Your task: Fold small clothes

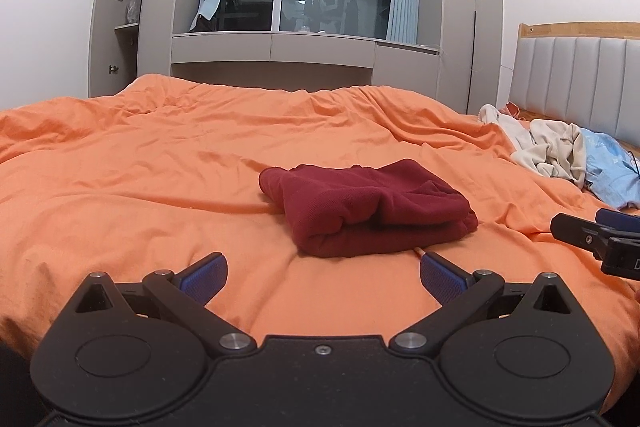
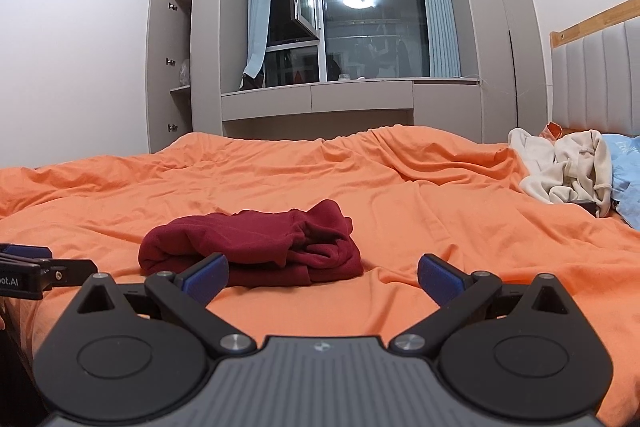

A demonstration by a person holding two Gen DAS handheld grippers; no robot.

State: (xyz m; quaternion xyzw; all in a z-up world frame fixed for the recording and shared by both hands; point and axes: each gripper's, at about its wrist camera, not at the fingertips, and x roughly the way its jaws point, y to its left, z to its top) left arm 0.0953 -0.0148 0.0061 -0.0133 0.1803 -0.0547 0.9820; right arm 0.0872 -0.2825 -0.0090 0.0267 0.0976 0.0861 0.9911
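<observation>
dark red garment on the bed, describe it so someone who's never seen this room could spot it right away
On the orange duvet, look mid-bed, just ahead of both open grippers. The dark red garment lies there as a folded bundle. It lies alone, unlike the cream clothes and blue clothes heaped loose near the headboard.

The blue garment (image 2: 628, 183) is cut off, perhaps a shirt.

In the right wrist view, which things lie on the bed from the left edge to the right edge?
Tip of the left gripper → folded dark red garment → heap of cream clothes → light blue cloth. All lie on the orange bedcover.
</observation>
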